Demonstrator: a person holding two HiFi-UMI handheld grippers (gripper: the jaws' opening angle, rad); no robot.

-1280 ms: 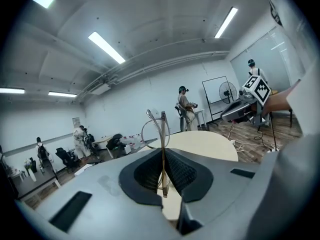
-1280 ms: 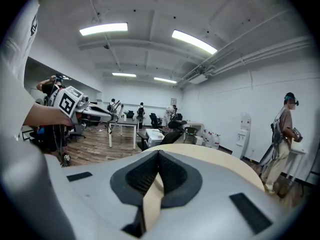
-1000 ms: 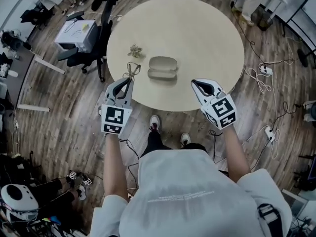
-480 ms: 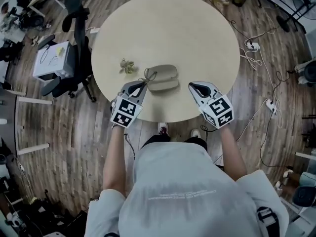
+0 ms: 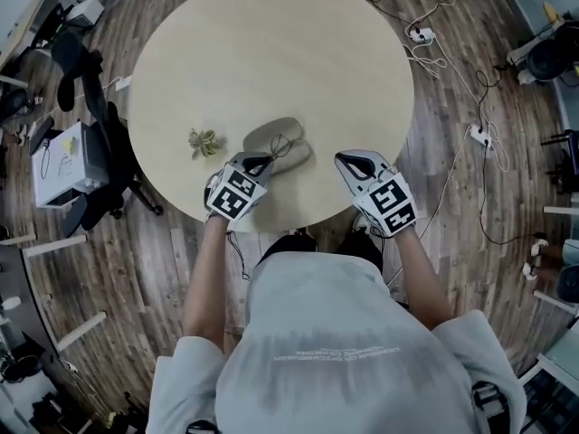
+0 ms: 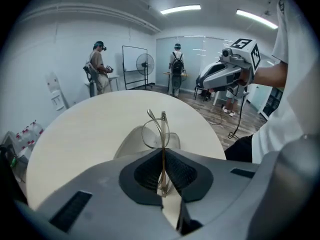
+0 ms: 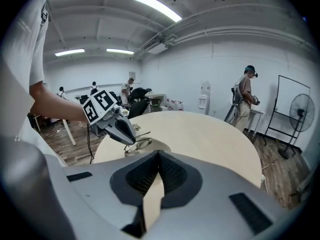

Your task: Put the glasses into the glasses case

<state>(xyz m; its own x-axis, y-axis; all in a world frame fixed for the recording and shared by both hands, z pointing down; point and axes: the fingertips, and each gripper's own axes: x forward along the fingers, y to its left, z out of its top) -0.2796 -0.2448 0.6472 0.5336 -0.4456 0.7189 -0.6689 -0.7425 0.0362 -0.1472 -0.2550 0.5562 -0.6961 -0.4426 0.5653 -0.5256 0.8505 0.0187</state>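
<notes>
My left gripper [image 5: 261, 160] is shut on one temple arm of the thin gold-framed glasses [image 5: 284, 145]. It holds them on edge just above the open grey glasses case [image 5: 262, 134], which lies on the round beige table [image 5: 271, 43] near its front edge. In the left gripper view the glasses [image 6: 156, 130] stick up from the left gripper [image 6: 163, 151], with the case [image 6: 129, 145] behind them. My right gripper [image 5: 346, 160] hovers shut and empty, right of the case. The right gripper view shows the right gripper [image 7: 159, 156], the left gripper [image 7: 114, 125], the glasses [image 7: 138, 143] and the case [image 7: 157, 145].
A small green sprig [image 5: 205, 140] lies on the table left of the case. Office chairs [image 5: 86, 80] and a white box [image 5: 56, 163] stand on the floor at left. Cables and a power strip [image 5: 425, 39] lie at right. People stand far across the room [image 6: 177, 69].
My left gripper has carried the glasses rightward from the table's left front edge to just over the open case. The right gripper has stayed near the front edge.
</notes>
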